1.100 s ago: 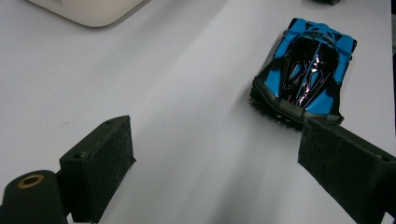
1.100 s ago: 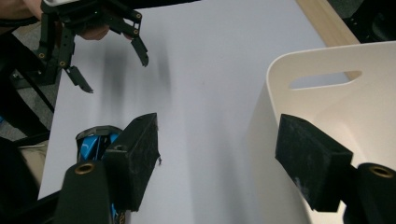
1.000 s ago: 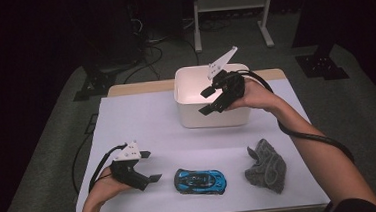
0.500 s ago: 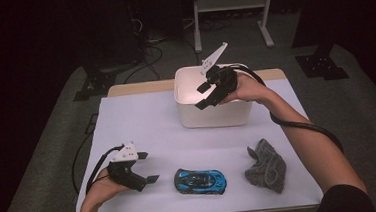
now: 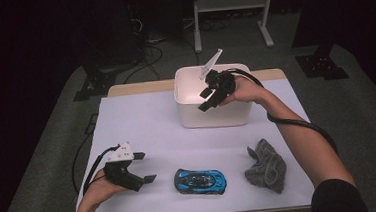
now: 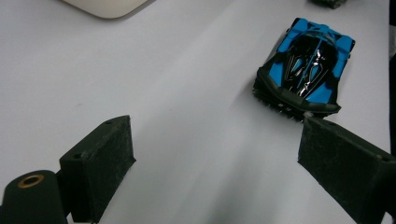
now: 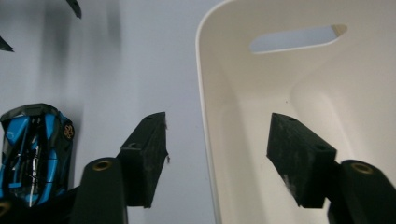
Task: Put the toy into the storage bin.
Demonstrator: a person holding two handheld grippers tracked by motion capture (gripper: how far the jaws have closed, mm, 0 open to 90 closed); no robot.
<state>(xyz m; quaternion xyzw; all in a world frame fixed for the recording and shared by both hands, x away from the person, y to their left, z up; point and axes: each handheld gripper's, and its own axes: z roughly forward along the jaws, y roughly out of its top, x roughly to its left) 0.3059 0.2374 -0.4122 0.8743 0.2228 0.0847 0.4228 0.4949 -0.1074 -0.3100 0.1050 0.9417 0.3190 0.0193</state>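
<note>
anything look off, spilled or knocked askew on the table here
Nothing stands out. The white bin stands upright and looks empty inside, the blue toy car sits on its wheels, and the grey cloth lies crumpled, as loose cloth does. No spill or damage shows.

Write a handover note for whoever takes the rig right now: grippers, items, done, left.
Right gripper: open, jaws just been closing, straddling the near rim of the white bin, one jaw inside, one outside; not yet pressing on the wall.
Left gripper: open, nothing between the jaws, low over the table, beside the blue toy car.
Grey cloth: lies on the table, to the right of the car.
Done: nothing in the bin as far as visible.
Left: probably grip the bin rim, then load car and cloth.
</note>
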